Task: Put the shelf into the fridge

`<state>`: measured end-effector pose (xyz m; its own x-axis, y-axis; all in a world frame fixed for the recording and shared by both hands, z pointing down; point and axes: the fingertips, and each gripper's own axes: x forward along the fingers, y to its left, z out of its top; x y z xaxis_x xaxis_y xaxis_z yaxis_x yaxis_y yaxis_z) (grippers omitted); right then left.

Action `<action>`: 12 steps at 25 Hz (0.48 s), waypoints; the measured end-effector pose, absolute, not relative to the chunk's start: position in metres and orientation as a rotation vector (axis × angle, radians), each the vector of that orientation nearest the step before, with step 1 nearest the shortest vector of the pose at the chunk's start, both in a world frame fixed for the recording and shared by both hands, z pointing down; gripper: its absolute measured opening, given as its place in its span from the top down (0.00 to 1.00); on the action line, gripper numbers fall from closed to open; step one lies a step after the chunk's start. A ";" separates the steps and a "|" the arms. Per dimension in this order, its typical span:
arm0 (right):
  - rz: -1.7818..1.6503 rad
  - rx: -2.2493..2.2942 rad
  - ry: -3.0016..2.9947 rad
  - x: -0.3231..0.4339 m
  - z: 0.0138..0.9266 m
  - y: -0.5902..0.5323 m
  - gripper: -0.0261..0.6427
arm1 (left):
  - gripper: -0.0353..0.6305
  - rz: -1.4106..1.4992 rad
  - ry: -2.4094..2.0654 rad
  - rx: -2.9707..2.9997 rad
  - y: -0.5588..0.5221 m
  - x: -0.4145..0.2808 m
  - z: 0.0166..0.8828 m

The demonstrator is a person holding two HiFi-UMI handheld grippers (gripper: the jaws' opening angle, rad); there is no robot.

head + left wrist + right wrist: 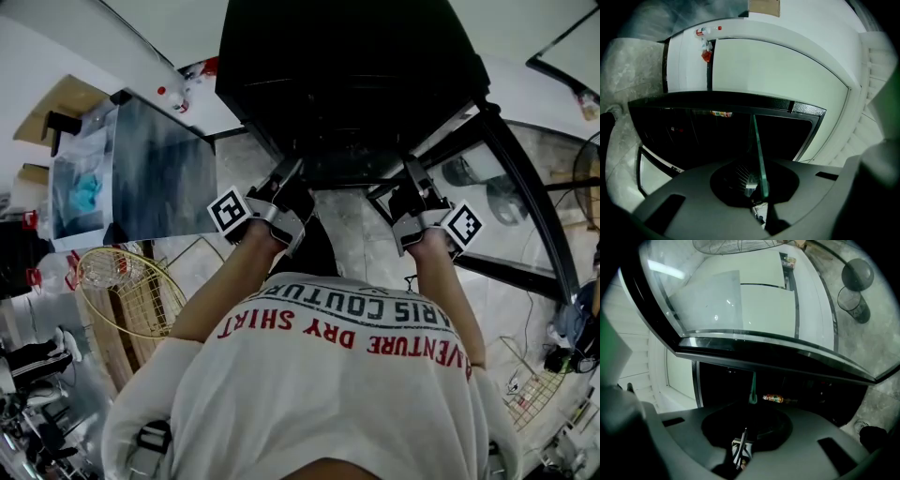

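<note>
The fridge [347, 66] stands open before me, its door [511, 197] swung out to my right. At its mouth the shelf [759, 150] spans the two grippers: left gripper [292, 183] clamped on its left edge, right gripper [412, 183] on its right. A wire basket [122, 291] lies on the floor to my left.

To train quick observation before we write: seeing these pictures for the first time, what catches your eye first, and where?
First, the dark open fridge fills the top of the head view. In front of it, the glass shelf shows edge-on as a thin green line in both gripper views, gripped by the left hand-held gripper and the right hand-held gripper on either side.
</note>
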<state>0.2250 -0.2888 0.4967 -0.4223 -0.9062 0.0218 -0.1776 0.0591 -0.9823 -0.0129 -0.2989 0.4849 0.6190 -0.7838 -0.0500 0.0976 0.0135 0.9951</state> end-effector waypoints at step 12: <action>-1.414 -1.052 1.690 0.203 0.488 -0.285 0.87 | 0.89 -0.808 -0.653 1.381 -0.317 -0.018 0.487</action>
